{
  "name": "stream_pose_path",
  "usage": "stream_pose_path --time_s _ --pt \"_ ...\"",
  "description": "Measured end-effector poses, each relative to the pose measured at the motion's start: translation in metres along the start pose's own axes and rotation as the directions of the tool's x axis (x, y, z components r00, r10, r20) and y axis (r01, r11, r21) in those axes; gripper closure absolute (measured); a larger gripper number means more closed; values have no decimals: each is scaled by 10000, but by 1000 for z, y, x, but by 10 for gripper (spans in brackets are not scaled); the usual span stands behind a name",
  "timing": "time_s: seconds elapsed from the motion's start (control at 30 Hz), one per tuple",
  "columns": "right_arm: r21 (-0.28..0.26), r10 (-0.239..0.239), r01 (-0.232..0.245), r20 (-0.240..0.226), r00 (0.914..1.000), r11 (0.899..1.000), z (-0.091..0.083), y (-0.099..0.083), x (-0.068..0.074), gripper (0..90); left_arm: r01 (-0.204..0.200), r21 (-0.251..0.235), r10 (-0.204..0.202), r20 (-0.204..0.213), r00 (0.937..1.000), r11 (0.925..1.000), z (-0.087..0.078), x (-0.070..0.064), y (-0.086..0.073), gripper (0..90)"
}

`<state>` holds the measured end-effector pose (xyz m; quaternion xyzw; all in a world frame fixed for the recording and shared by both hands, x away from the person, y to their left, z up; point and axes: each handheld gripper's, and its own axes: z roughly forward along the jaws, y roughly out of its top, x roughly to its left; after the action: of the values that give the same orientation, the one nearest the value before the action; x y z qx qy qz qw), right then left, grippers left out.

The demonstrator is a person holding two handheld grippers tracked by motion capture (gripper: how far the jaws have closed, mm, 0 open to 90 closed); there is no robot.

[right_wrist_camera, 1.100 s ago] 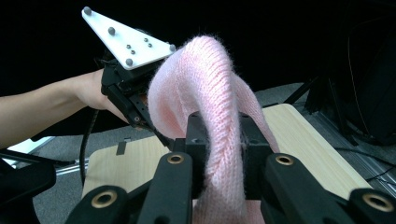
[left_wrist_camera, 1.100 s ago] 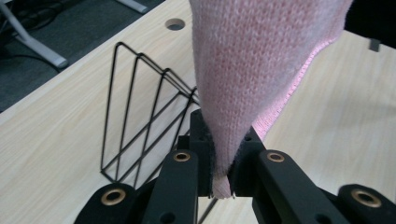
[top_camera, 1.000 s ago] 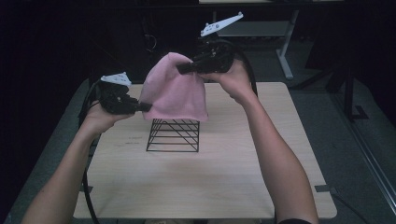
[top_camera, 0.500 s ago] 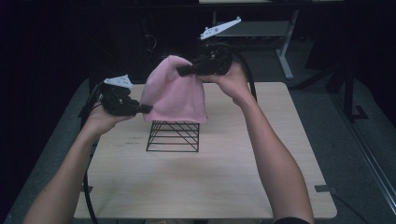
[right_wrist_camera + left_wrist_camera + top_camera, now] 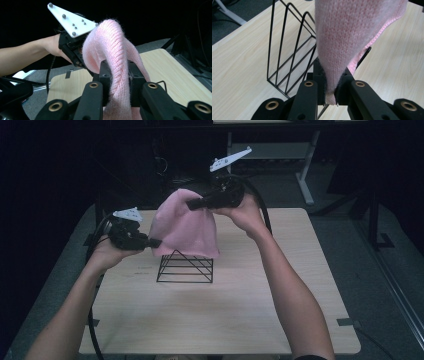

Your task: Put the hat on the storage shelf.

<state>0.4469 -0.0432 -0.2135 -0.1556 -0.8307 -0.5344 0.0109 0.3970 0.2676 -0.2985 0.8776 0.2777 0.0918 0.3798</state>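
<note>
Overhead, a pink knitted cloth (image 5: 185, 227) hangs stretched between two hand-held grippers above a light wooden tabletop (image 5: 225, 315). The left gripper (image 5: 152, 241) sits low at the cloth's lower left corner; in the left gripper view its jaws are clamped on a narrow fold of the knit (image 5: 347, 37), with the fabric pinched tight between the two black pads (image 5: 318, 82). The right gripper (image 5: 192, 204) is raised higher, at the cloth's top edge; in the right gripper view its jaws are closed on a thick ribbed roll of the same pink cloth (image 5: 112, 55), which bulges up and over between them.

Directly below the cloth stands a black wire rack (image 5: 185, 266), upright on the tabletop, made of slanted triangular dividers on a rectangular base. The cloth's lower hem hangs just above the rack's peak; whether it touches the wire cannot be told from the high view. In the left gripper view the rack (image 5: 287, 52) stands just behind and to the side of the hanging fabric.

A white three-cornered plate (image 5: 230, 159) tops the right gripper, and a similar plate (image 5: 128, 213) tops the left. Black cables trail from both grippers. The person's forearms (image 5: 285, 285) reach in from the near edge.
</note>
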Motion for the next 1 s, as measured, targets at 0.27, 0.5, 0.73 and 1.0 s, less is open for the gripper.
stream_pose_path --time_s 0.27,0.5,0.73,1.0 --pt "154 32 -28 -233 9997 9999 6 -8 2 769 -87 281 88 -37 10000 9996 4 0 -6 813" --pt "313 97 -86 -342 9994 9995 9 -12 2 764 27 389 -26 -35 10000 9992 9 1 -13 813" --pt "490 175 -154 -434 9989 9987 14 -18 2 757 -109 792 125 -201 9997 9968 14 0 -15 810" --pt "687 287 -252 -498 9983 9973 18 -27 0 749 -38 887 49 -115 9999 9961 21 2 -24 809"
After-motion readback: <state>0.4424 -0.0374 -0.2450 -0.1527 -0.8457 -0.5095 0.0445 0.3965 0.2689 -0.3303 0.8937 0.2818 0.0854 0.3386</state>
